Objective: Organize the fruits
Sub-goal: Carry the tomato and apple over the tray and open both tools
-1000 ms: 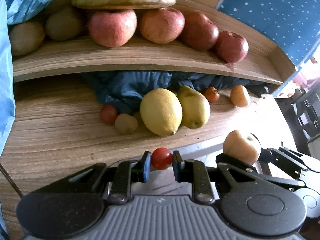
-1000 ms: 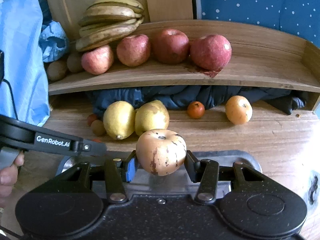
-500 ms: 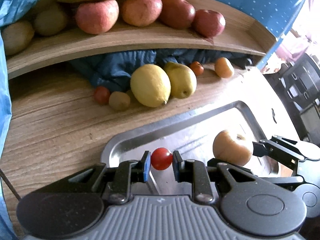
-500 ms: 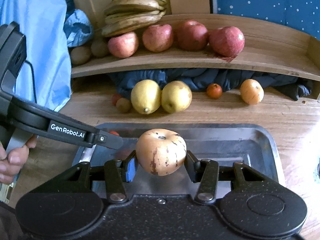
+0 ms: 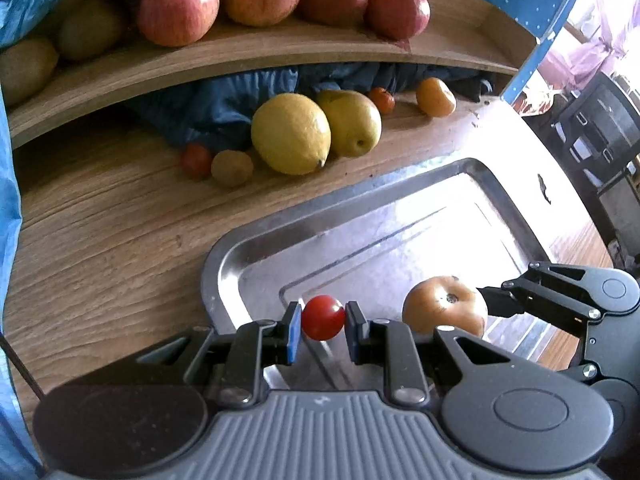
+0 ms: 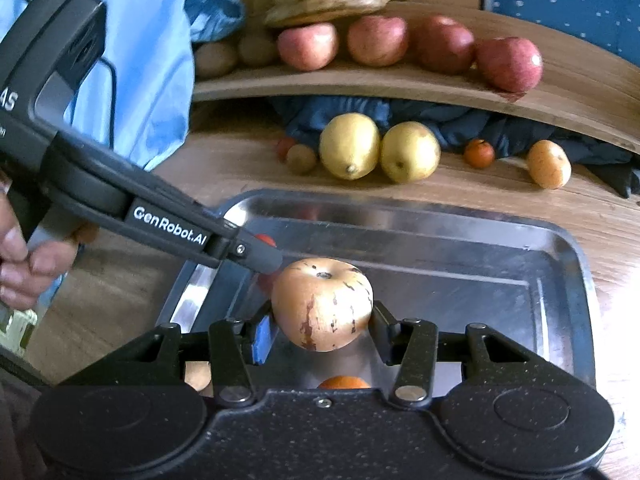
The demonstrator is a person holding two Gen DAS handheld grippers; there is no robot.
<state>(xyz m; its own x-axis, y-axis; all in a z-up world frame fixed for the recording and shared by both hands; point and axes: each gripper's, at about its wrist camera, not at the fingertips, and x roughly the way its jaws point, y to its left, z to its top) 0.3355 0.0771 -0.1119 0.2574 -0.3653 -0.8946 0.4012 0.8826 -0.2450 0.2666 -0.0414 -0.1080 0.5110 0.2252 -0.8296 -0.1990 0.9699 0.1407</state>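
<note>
So both hands are loaded right now: the left gripper [image 5: 323, 320] is clenched on a cherry tomato [image 5: 322, 317], and the right gripper [image 6: 322, 326] is grasping a pale, blotchy apple [image 6: 322, 303], both hanging over the near end of the steel tray [image 5: 460, 196]. Biggest worry imo is the two grippers being this close together over the tray's near-left corner. The left one's finger sits just beside the apple in the right wrist view, so a small sideways wobble could knock the apple loose or bump the tomato out. The tomato is tiny, round and smooth, pinched only at its sides, so it could squirt out, or get squashed if squeezed harder. The tray floor looks slick and shiny, so anything let go from up in the air will probably roll, maybe into the orange fruit [image 6: 345, 382] peeking out at the tray's near edge below the apple. The apple already looks bruised, so dropping it wouldn't help. Lower first, then release, one at a time.
</note>
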